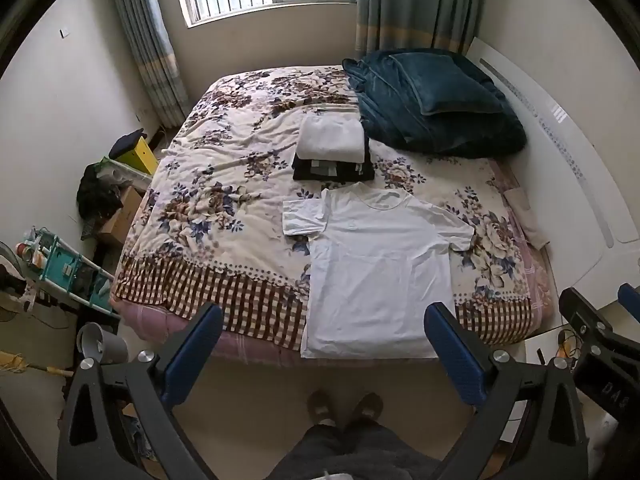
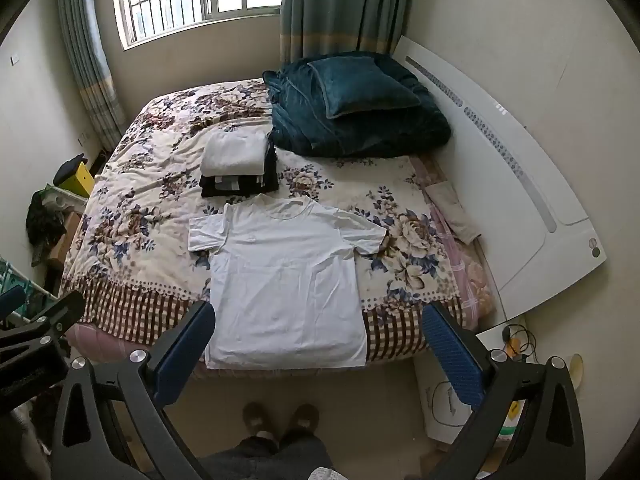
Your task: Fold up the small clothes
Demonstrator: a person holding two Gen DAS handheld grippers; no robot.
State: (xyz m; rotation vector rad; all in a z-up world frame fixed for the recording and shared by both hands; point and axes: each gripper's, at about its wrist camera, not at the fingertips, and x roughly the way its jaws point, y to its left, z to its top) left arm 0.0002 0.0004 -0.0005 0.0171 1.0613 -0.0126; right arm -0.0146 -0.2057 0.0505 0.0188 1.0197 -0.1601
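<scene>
A white T-shirt (image 1: pixel 376 264) lies flat, face up, on the near edge of the bed, collar toward the far side; it also shows in the right wrist view (image 2: pixel 284 280). Behind it is a stack of folded clothes (image 1: pixel 332 148), white on top of black, also seen in the right wrist view (image 2: pixel 238 164). My left gripper (image 1: pixel 324 344) is open and empty, held above the floor in front of the shirt's hem. My right gripper (image 2: pixel 320 340) is open and empty, also above the hem. Neither touches the shirt.
The bed (image 1: pixel 224 184) has a floral cover. A dark teal blanket and pillow (image 1: pixel 436 104) lie at its far right by the white headboard (image 1: pixel 576 184). Boxes and a rack (image 1: pixel 68 264) stand at the left. My feet (image 1: pixel 344 404) are on the floor.
</scene>
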